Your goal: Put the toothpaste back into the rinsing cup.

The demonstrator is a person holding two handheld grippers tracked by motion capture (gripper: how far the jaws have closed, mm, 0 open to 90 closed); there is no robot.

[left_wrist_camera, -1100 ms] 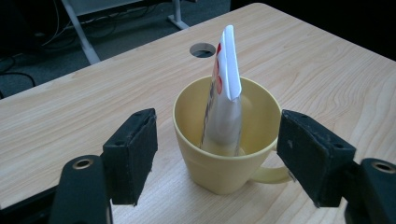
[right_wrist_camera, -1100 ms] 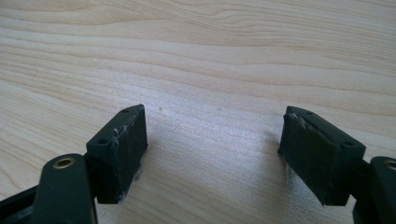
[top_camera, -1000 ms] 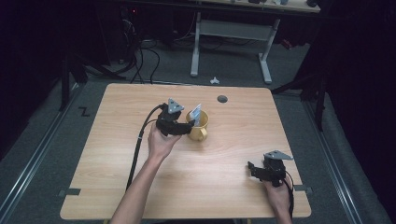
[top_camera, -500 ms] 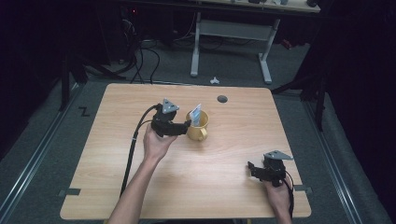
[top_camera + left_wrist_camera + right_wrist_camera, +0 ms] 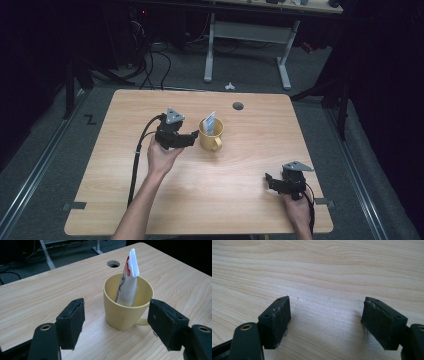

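A yellow mug (image 5: pixel 212 138) stands near the middle of the wooden table (image 5: pixel 120 200), its handle toward the front. A white tube with red print (image 5: pixel 210 122) leans upright inside it. My left gripper (image 5: pixel 194 139) lies level just left of the mug, open and apart from it. In the left gripper view the mug (image 5: pixel 120 315) and the tube (image 5: pixel 128 282) sit just beyond my left gripper (image 5: pixel 116 315), with nothing between its pads (image 5: pixel 72 322). My right gripper (image 5: pixel 270 181) rests open at the front right. In the right gripper view my right gripper (image 5: pixel 325 315) has bare wood between its jaws.
A round cable hole (image 5: pixel 238 106) sits in the table behind the mug. The left gripper's black cable (image 5: pixel 135 165) runs along the forearm. Beyond the table stand a desk frame (image 5: pixel 209 50) and floor cables (image 5: pixel 150 55), and a small white object (image 5: pixel 229 86) lies on the floor.
My left gripper has drawn back a little to the left and toward the front, away from the mug. The mug, the tube and the right gripper have stayed put.
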